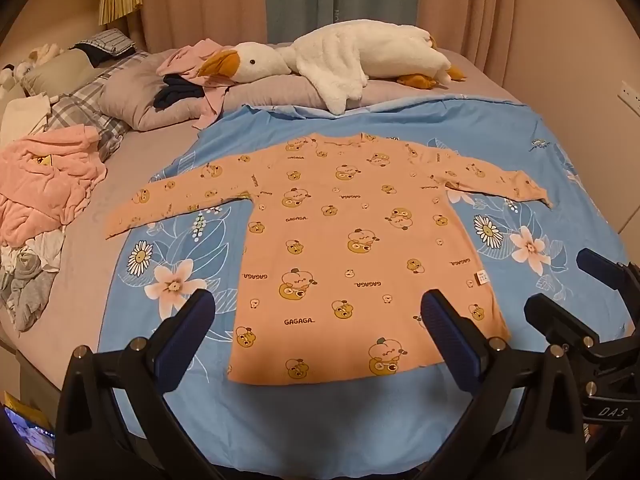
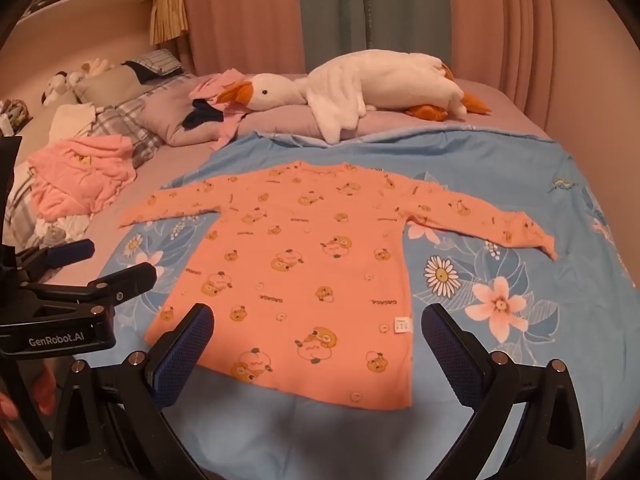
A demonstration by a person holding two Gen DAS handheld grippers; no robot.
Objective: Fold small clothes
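A small orange long-sleeved shirt (image 1: 352,240) with cartoon prints lies flat on a blue flowered sheet (image 1: 320,420), both sleeves spread out, hem toward me. It also shows in the right wrist view (image 2: 312,268). My left gripper (image 1: 316,344) is open and empty, hovering above the hem. My right gripper (image 2: 316,356) is open and empty, also above the hem; it appears at the right edge of the left wrist view (image 1: 576,292). The left gripper shows at the left of the right wrist view (image 2: 104,264).
A white plush goose (image 1: 340,60) lies on a grey pillow (image 1: 132,100) at the far side. A crumpled pink garment (image 1: 44,184) and a heap of other clothes (image 1: 28,276) lie at the left of the bed. Curtains hang behind.
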